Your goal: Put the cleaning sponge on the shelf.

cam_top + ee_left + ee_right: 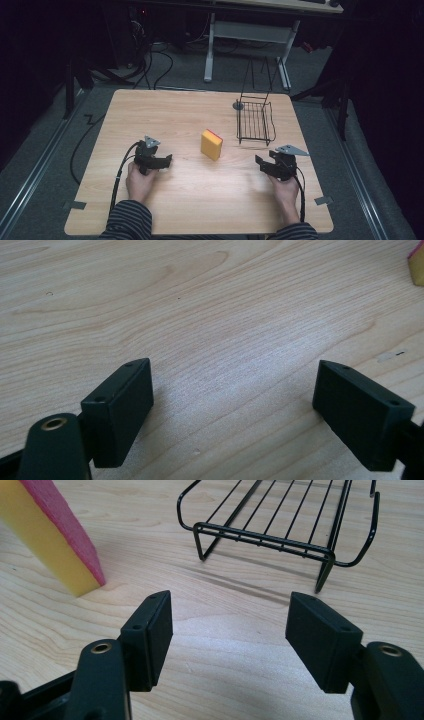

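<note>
A yellow sponge (211,144) with a red scouring side stands on edge near the middle of the wooden table (165,115). A black wire rack (255,121) rests to its right, farther back. My left gripper (167,161) sits at the table's left front, open, with only bare wood between its jaws (232,390). My right gripper (260,163) hovers at the right front, open and holding nothing (229,625). In the right gripper view the sponge (52,535) lies ahead to the left and the wire rack (285,522) ahead to the right.
A small round grey disc (238,105) lies by the rack's back left corner. Grey tape tabs (324,200) mark the table's front corners. Dark desk legs and cables stand on the floor behind the table.
</note>
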